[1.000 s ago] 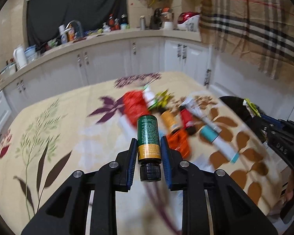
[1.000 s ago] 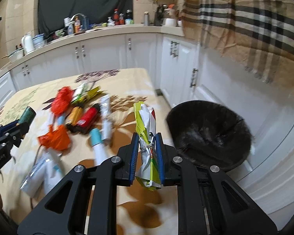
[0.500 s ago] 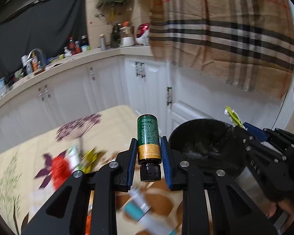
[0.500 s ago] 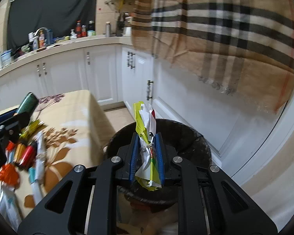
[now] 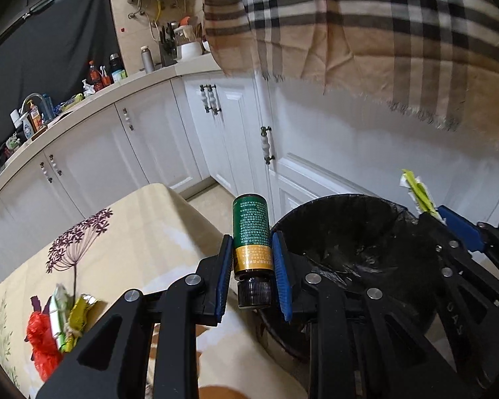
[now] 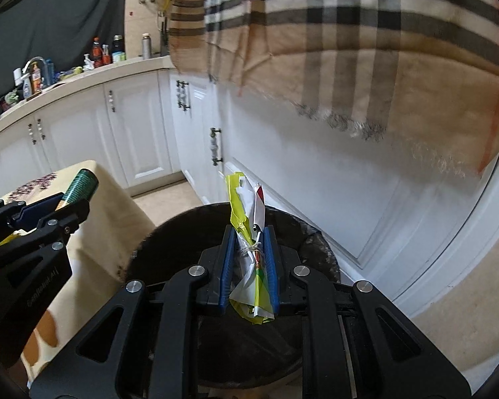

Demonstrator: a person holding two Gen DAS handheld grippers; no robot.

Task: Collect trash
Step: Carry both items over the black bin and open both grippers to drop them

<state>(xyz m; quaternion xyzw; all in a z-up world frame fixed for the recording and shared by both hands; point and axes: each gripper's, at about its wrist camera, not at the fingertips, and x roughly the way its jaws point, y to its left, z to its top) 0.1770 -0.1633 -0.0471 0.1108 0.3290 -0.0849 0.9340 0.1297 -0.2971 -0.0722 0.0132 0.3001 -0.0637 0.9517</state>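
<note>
My left gripper is shut on a green bottle with a gold band and black cap, held at the near left rim of the black-lined trash bin. My right gripper is shut on a tied yellow and white wrapper, held over the bin. The right gripper also shows in the left wrist view at the bin's right side with the wrapper. The left gripper and bottle show at the left of the right wrist view.
The table with a floral cloth stands left of the bin, with a red wrapper and other trash on it. White cabinets stand behind. A plaid cloth hangs above the bin.
Both grippers swung right from the table toward the bin, still holding the bottle and the wrapper. The bin is now closer and lower in both views.
</note>
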